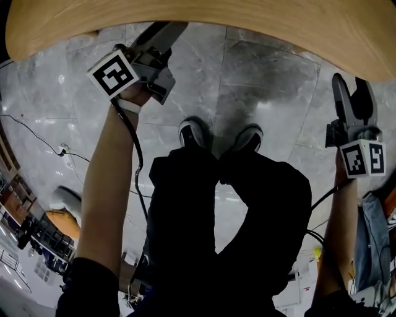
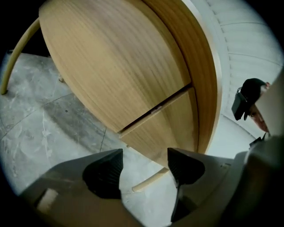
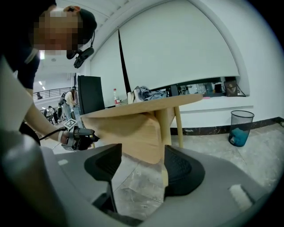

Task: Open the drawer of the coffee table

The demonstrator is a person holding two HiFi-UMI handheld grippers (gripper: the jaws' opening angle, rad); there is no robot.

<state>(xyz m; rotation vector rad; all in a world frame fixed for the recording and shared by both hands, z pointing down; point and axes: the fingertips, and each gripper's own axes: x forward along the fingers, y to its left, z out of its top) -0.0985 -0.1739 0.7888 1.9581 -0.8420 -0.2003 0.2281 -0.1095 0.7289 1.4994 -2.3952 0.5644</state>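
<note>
Fingers (image 2: pixel 104 170) of left gripper (image 2: pixel 144 166) and right gripper (image 3: pixel 140 166) apart, empty, drawer (image 3: pixel 128 131) of coffee table (image 1: pixel 185 18) ahead, untouched

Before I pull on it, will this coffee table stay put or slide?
Likely rigid: the coffee table is wood panelling. It may skid, as its slim legs stand on glossy stone floor.

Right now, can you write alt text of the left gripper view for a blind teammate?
The left gripper, jaws open and empty, points at the wooden coffee table, where a dark seam splits its face into two panels. Grey marble floor lies below, and a pale table leg shows between the jaws.
</note>
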